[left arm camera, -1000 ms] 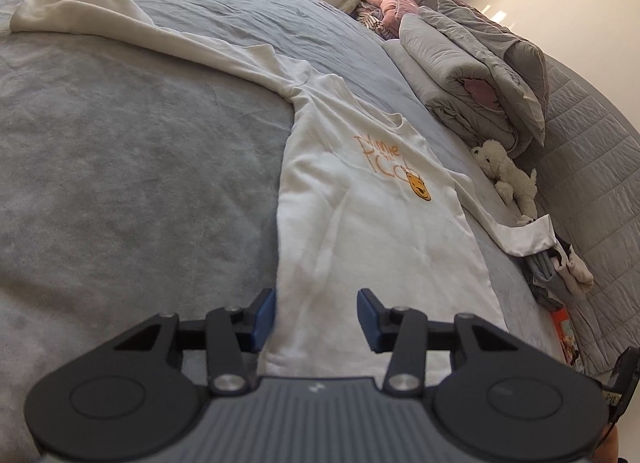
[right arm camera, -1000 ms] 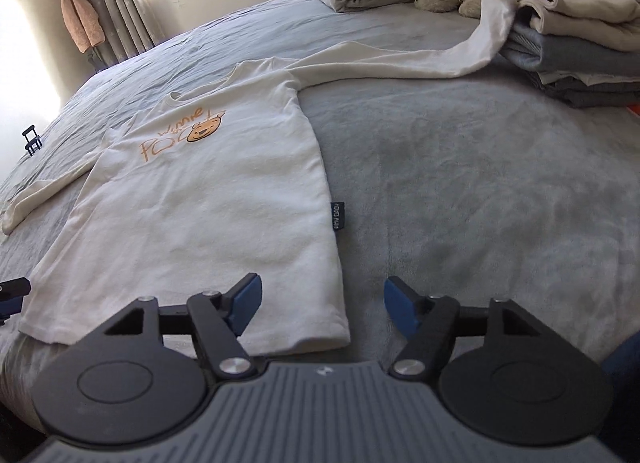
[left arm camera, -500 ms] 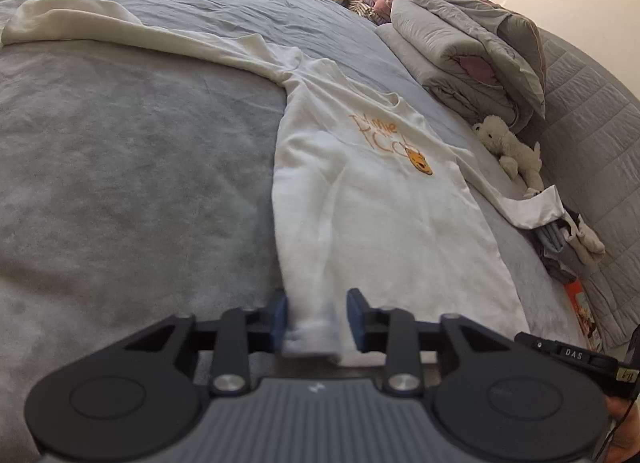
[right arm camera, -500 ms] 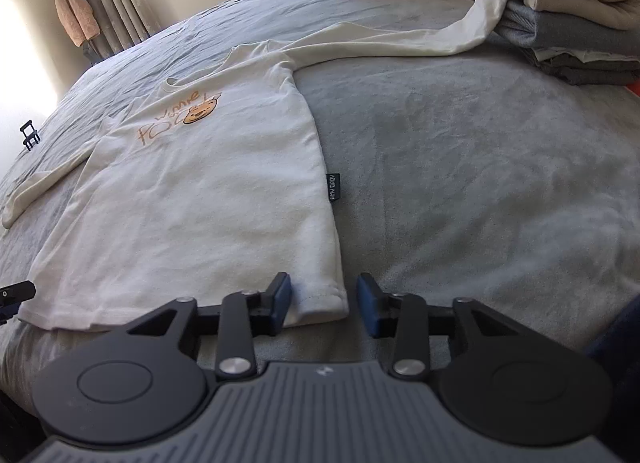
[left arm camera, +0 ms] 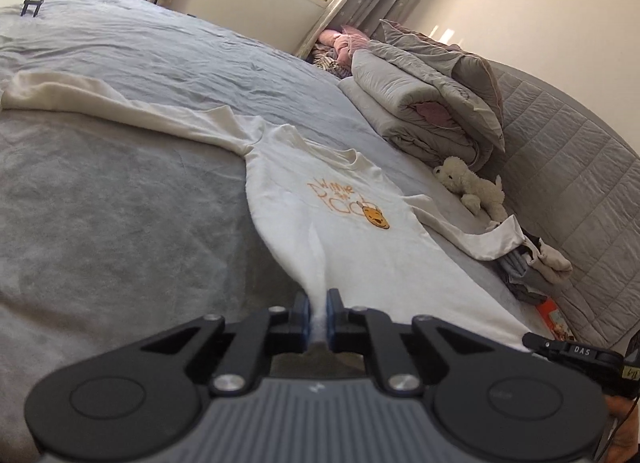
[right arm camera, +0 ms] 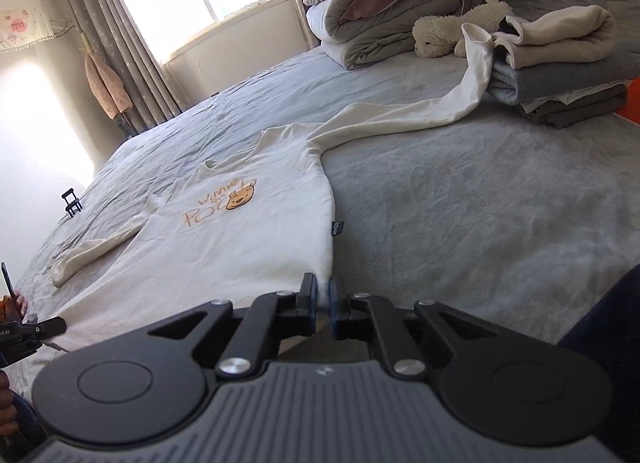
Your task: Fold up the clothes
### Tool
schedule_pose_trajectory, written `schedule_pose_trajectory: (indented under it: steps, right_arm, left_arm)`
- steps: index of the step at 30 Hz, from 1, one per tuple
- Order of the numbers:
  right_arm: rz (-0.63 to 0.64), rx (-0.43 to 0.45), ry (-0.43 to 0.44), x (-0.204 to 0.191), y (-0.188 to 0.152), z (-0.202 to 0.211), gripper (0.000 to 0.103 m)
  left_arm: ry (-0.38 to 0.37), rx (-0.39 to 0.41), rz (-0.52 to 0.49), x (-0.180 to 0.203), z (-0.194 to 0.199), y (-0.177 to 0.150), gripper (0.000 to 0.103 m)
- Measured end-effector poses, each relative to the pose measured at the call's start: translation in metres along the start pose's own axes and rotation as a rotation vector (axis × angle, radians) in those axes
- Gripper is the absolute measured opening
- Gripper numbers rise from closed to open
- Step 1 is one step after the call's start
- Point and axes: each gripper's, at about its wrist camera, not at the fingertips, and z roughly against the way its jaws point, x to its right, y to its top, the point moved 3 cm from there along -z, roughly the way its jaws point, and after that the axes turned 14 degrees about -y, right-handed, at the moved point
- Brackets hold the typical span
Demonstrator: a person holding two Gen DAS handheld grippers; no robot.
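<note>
Left wrist: left tool, jaws just closed, pinches the white shirt's hem corner; the shirt lies flat on the bed.
Right wrist: right tool, just closed too, grips the other hem corner.
Progress: no fold made yet; sleeves spread.

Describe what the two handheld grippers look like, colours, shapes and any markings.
Both look alike. The left gripper and the right gripper each have a grey ribbed body with a small white logo, two round black discs at the sides, black linkage arms with silver screws, and black fingers tipped with blue pads. In the left view, a black part at the right edge reads "DAS".
</note>
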Motion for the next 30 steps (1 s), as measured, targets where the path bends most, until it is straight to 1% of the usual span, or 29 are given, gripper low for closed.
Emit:
schedule_pose_trajectory:
  steps: [2,4,6,7,8,9,10,11,12,13,15,16,17,18,19,20,21,23,24,25,27,28,30]
  right_arm:
    - [0.021,-0.019,-0.021,0.0,-0.001,-0.003,0.007]
    - [0.045,-0.056,-0.048,0.0,-0.007,-0.014,0.007]
    - [0.063,-0.132,-0.08,0.002,-0.019,-0.034,0.008]
    - [0.067,-0.154,-0.092,0.002,-0.023,-0.04,0.011]
    - [0.072,-0.152,-0.099,0.002,-0.024,-0.041,0.014]
    - [0.078,-0.131,-0.098,0.002,-0.021,-0.037,0.02]
    - [0.083,-0.109,-0.098,0.001,-0.018,-0.034,0.033]
    - [0.081,-0.085,-0.103,0.002,-0.013,-0.031,0.043]
    - [0.084,-0.06,-0.116,0.003,-0.006,-0.029,0.055]
    - [0.088,-0.036,-0.128,0.004,0.001,-0.027,0.056]
    - [0.132,-0.018,-0.147,0.001,0.019,-0.034,0.056]
    - [0.158,-0.014,-0.156,-0.002,0.028,-0.039,0.056]
    - [0.186,-0.017,-0.162,-0.007,0.037,-0.046,0.056]
    - [0.208,-0.024,-0.15,-0.013,0.048,-0.054,0.056]
    - [0.229,-0.031,-0.138,-0.019,0.059,-0.063,0.056]
    - [0.251,-0.039,-0.125,-0.025,0.069,-0.071,0.056]
    - [0.272,-0.046,-0.113,-0.031,0.08,-0.08,0.057]
    - [0.299,-0.047,-0.094,-0.049,0.101,-0.101,0.063]
    - [0.322,-0.044,-0.088,-0.059,0.109,-0.114,0.069]
    - [0.345,-0.042,-0.082,-0.068,0.116,-0.127,0.073]
    - [0.372,-0.06,-0.08,-0.08,0.121,-0.156,0.073]
    - [0.366,-0.075,-0.089,-0.082,0.12,-0.167,0.073]
    - [0.354,-0.093,-0.101,-0.083,0.114,-0.184,0.073]
  left_arm:
    - [0.005,-0.017,-0.022,0.004,-0.001,-0.002,0.008]
    - [0.059,-0.069,-0.035,0.0,-0.01,-0.007,0.009]
    - [0.119,-0.116,-0.038,-0.005,-0.019,-0.011,0.015]
    - [0.151,-0.136,-0.034,-0.009,-0.022,-0.012,0.017]
    - [0.158,-0.127,-0.026,-0.012,-0.02,-0.011,0.018]
    - [0.163,-0.117,-0.018,-0.015,-0.018,-0.009,0.023]
    - [0.146,-0.093,0.002,-0.018,-0.014,-0.005,0.035]
    - [0.138,-0.068,0.027,-0.022,-0.009,0.0,0.05]
    - [0.146,-0.046,0.044,-0.027,-0.006,0.008,0.053]
    - [0.155,-0.025,0.061,-0.032,-0.002,0.015,0.054]
    - [0.196,-0.003,0.101,-0.045,0.0,0.038,0.054]
    - [0.217,0.007,0.121,-0.052,0.001,0.049,0.055]
    - [0.239,0.017,0.141,-0.059,0.002,0.06,0.058]
    - [0.297,0.045,0.142,-0.07,0.002,0.078,0.07]
    - [0.358,0.075,0.141,-0.081,0.002,0.096,0.084]
    - [0.419,0.104,0.141,-0.092,0.002,0.114,0.09]
    - [0.48,0.133,0.14,-0.103,0.002,0.132,0.09]
    - [0.6,0.149,0.158,-0.136,-0.004,0.163,0.091]
    - [0.63,0.152,0.181,-0.155,-0.008,0.175,0.091]
    - [0.651,0.159,0.224,-0.176,-0.009,0.18,0.091]
    - [0.692,0.175,0.313,-0.219,-0.013,0.19,0.091]
    - [0.703,0.187,0.36,-0.237,-0.011,0.19,0.09]
    - [0.703,0.218,0.405,-0.261,-0.006,0.188,0.09]
